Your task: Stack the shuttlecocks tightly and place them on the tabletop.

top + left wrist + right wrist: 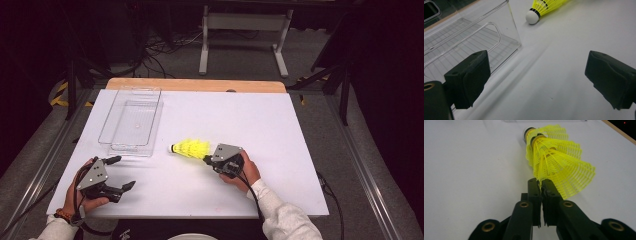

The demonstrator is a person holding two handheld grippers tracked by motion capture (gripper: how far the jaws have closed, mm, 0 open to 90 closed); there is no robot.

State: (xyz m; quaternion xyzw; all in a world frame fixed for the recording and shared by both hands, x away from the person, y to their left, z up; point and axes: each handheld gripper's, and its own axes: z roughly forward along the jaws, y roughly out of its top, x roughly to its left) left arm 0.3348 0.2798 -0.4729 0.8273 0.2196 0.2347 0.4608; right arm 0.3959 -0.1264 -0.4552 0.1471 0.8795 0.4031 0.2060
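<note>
Yellow plastic mesh was all my right gripper (541, 182) had hold of: its jaws were pinched nearly together on the thin rim of the shuttlecock stack's (554, 157) skirt, with the stack lying on its side on the white table (280, 130), cork noses pointing toward the clear bin (132, 122). My left gripper (536, 75) sat with its jaws spread wide and nothing between them, low over the table just beside the bin's near corner.

I judged the grip the weak spot. A hold on one edge of springy netting could let the skirt fold or slide out once I lifted, and the heavier cork end would swing the stack down. Several shuttlecocks looked nested, so the front ones might have slipped off and rolled away while I kept only the last. A rough carry could also have knocked the noses against the bin's wall and shoved the light bin aside, as my left gripper wasn't steadying it.
</note>
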